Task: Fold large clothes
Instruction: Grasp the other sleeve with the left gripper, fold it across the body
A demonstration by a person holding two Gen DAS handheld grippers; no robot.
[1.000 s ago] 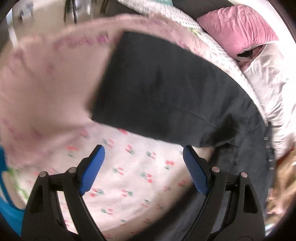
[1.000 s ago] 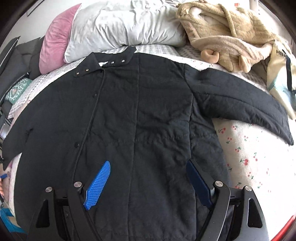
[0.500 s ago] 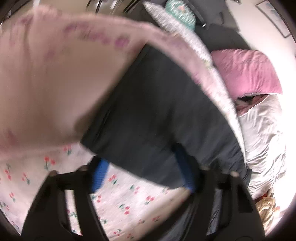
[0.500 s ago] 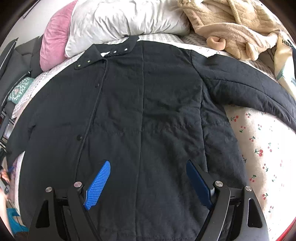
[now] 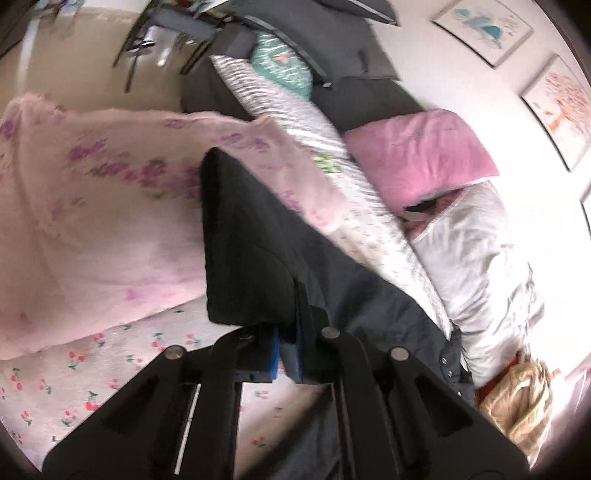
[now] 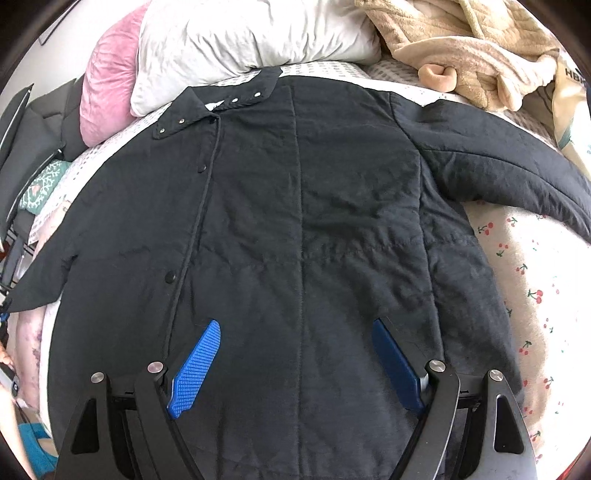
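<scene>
Left hand-held gripper [image 5: 287, 354]: closed down on the cuff end of the coat's sleeve [image 5: 243, 258]; a second ago its blue pads stood wide apart over the bed sheet with the sleeve lying ahead of them.
Right hand-held gripper [image 6: 295, 356]: spread wide, holding nothing, hovering over the lower front of the coat; it sits closer to the coat than a second ago, as the cloth now fills more of the view.
Coat [image 6: 295, 229]: black, quilted and matte, with stitched panel lines, snap buttons down the front edge and metal snaps on the collar; spread flat, front up, on the bed, collar toward the pillows.
Bed sheet [image 6: 532, 288]: pale, printed with small red cherries, slightly fuzzy.
Pink blanket [image 5: 92, 229]: soft, with purple flowers; seen properly only from the left wrist, beside the sleeve.
Pillows: a pink one [image 6: 107, 74] and a creased white one [image 6: 240, 40], touching the collar.
Tan fleece [image 6: 461, 40]: heaped at the far right, clearest in the right wrist view.
Framed pictures [image 5: 484, 27]: on the wall, left wrist view only.
</scene>
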